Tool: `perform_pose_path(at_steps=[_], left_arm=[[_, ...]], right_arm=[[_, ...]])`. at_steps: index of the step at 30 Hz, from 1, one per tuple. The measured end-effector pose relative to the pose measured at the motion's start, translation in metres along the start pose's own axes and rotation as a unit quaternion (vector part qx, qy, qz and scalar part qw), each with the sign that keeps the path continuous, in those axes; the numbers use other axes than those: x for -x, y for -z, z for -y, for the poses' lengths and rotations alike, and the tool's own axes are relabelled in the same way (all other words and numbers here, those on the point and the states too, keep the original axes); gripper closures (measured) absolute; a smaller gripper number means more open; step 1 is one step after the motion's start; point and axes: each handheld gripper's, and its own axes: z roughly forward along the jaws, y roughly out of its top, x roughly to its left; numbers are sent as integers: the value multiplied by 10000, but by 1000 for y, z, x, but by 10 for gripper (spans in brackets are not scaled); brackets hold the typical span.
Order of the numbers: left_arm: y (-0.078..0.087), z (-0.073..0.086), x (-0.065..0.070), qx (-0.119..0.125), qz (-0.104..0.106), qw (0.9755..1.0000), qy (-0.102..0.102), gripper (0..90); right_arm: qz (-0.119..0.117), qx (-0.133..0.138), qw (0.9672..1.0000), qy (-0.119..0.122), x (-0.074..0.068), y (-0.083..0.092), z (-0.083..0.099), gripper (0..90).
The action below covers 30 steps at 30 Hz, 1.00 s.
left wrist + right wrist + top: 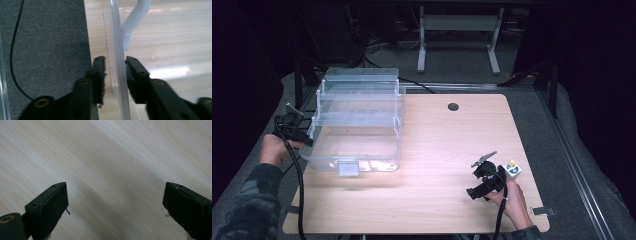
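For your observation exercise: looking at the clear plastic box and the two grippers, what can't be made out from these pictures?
- High view: what the clear plastic box holds; glare and see-through walls blur it.
- Left gripper view: whether the left gripper pads press the box wall; too close to tell.
- High view: printing on the small cube; too small.

We see a dark room around a bright wooden table point(452, 150). Light falls from above and makes a white shine on the floor of the clear box point(357, 130). In the left gripper view the box wall looks soft and blurry up close, with a bright streak beside it. In the right gripper view the jaws cast soft grey shadows on the wood.
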Motion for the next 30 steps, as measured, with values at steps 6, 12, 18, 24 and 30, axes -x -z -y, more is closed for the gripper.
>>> perform_pose_path(at_steps=[6, 12, 18, 24, 30], left_arm=[[-8, -3, 4, -154, -53, 9998, -123, 818], [-8, 2, 0, 78, 109, 9997, -202, 817], [-8, 3, 1, 115, 57, 9992, -390, 816], [-8, 6, 2, 190, 97, 9985, -502, 810], [-8, 7, 8, 174, 76, 9977, -657, 800]], right_arm=[[18, -33, 10000, -8, 1, -1, 0, 78], [93, -50, 9999, -3, 1, 0, 0, 82], [117, 55, 9999, -33, 1, 3, -1, 85], [182, 20, 9998, -40, 3, 3, -1, 88], [183, 16, 9998, -60, 3, 4, -1, 88]])
